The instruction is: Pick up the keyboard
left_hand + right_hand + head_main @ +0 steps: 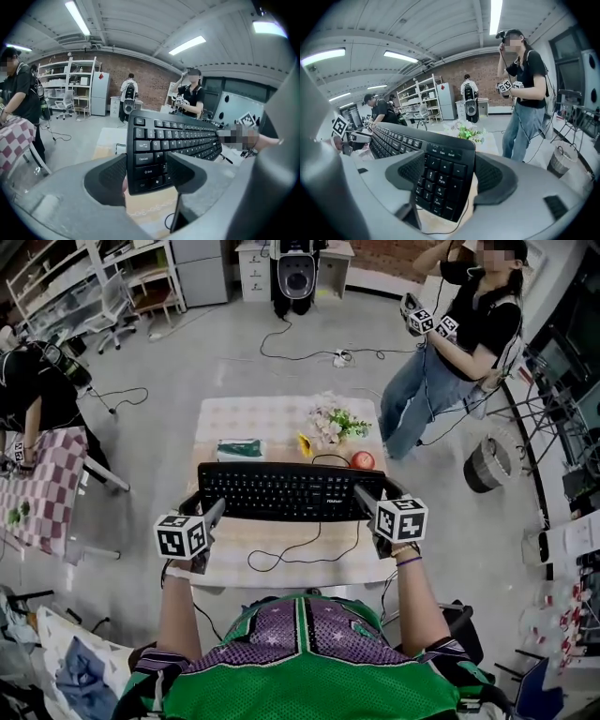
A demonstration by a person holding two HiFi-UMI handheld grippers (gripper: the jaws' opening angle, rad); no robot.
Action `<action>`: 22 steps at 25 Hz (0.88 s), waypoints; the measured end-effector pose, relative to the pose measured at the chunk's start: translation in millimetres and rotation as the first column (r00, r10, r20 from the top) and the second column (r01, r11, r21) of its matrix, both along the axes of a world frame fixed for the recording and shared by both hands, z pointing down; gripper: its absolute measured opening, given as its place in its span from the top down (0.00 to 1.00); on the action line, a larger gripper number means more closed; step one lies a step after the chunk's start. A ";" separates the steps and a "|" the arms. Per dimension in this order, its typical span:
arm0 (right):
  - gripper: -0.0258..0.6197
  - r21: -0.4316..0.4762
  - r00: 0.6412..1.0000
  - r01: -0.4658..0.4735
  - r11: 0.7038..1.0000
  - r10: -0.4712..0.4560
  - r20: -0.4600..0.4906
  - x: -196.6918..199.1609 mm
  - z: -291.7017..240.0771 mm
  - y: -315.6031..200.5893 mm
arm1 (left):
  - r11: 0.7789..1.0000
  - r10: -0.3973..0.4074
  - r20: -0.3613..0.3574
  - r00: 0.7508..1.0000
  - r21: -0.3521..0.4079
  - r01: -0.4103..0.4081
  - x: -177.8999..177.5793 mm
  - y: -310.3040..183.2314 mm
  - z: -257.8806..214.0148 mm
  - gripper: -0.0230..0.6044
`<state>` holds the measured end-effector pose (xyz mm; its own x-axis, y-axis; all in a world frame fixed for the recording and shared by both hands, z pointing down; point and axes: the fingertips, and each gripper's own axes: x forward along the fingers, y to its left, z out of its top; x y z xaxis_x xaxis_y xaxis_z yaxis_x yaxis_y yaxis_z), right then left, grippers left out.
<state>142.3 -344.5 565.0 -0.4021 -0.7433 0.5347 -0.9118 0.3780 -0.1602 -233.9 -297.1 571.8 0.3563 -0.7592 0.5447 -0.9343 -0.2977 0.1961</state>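
Observation:
A black keyboard (281, 491) hangs level above the small beige table (272, 423), held at both ends. My left gripper (208, 507) is shut on its left end; in the left gripper view the pads (108, 176) clamp the corner of the keyboard (180, 136) near the Ctrl and Shift keys. My right gripper (370, 498) is shut on the right end, and in the right gripper view its pads (494, 173) squeeze the number pad of the keyboard (440, 180). The keyboard's cable (300, 549) trails down in loops onto the table.
On the table behind the keyboard sit a bunch of flowers (330, 423), a red apple (363, 460), a green packet (241, 448) and a yellow item (305, 444). A person (459, 334) with grippers stands at the right. A checkered table (37, 484) stands at the left.

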 end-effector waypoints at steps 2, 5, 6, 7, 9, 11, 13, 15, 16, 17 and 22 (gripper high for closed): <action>0.47 0.025 1.000 -0.003 1.000 0.003 0.002 -1.9 -13.2 3.2 | 1.000 -0.004 -0.001 1.000 0.026 0.004 -2.1 2.3 -12.8 0.53; 0.47 0.069 1.000 -0.008 0.998 0.007 0.008 -4.7 -34.5 7.3 | 0.997 -0.011 0.005 1.000 0.075 0.010 -5.6 2.7 -34.7 0.53; 0.47 0.082 1.000 -0.010 0.997 0.009 0.011 -5.6 -41.3 9.0 | 0.996 -0.013 0.008 1.000 0.092 0.012 -6.7 3.0 -42.4 0.53; 0.47 0.095 1.000 -0.012 0.995 0.011 0.013 -6.2 -47.8 11.2 | 0.994 -0.014 0.010 1.000 0.108 0.013 -7.5 3.9 -50.1 0.53; 0.47 0.118 1.000 -0.017 0.993 0.015 0.018 -7.2 -60.1 16.4 | 0.990 -0.013 0.014 1.000 0.139 0.011 -8.9 6.5 -66.1 0.53; 0.47 0.139 0.999 -0.026 0.990 0.022 0.027 -8.2 -71.9 21.7 | 0.984 -0.010 0.017 1.000 0.175 0.007 -10.4 9.5 -83.1 0.54; 0.47 0.161 0.999 -0.035 0.986 0.030 0.036 -8.7 -84.1 26.9 | 0.977 -0.007 0.023 1.000 0.212 0.002 -11.2 12.3 -100.4 0.53; 0.47 0.183 0.998 -0.044 0.982 0.037 0.042 -8.6 -96.0 32.2 | 0.970 -0.004 0.031 1.000 0.242 -0.004 -11.6 14.7 -115.1 0.54; 0.47 0.194 0.998 -0.048 0.980 0.041 0.043 -8.8 -101.9 34.7 | 0.967 -0.002 0.034 0.999 0.255 -0.007 -12.0 15.8 -121.2 0.54; 0.47 0.206 0.998 -0.052 0.977 0.044 0.043 -9.3 -107.8 37.2 | 0.964 0.000 0.035 0.999 0.266 -0.010 -12.6 16.9 -126.6 0.54; 0.47 0.269 0.998 -0.062 0.961 0.052 0.044 -15.4 -138.9 51.7 | 0.948 0.020 0.025 0.999 0.317 -0.027 -18.7 26.9 -153.6 0.54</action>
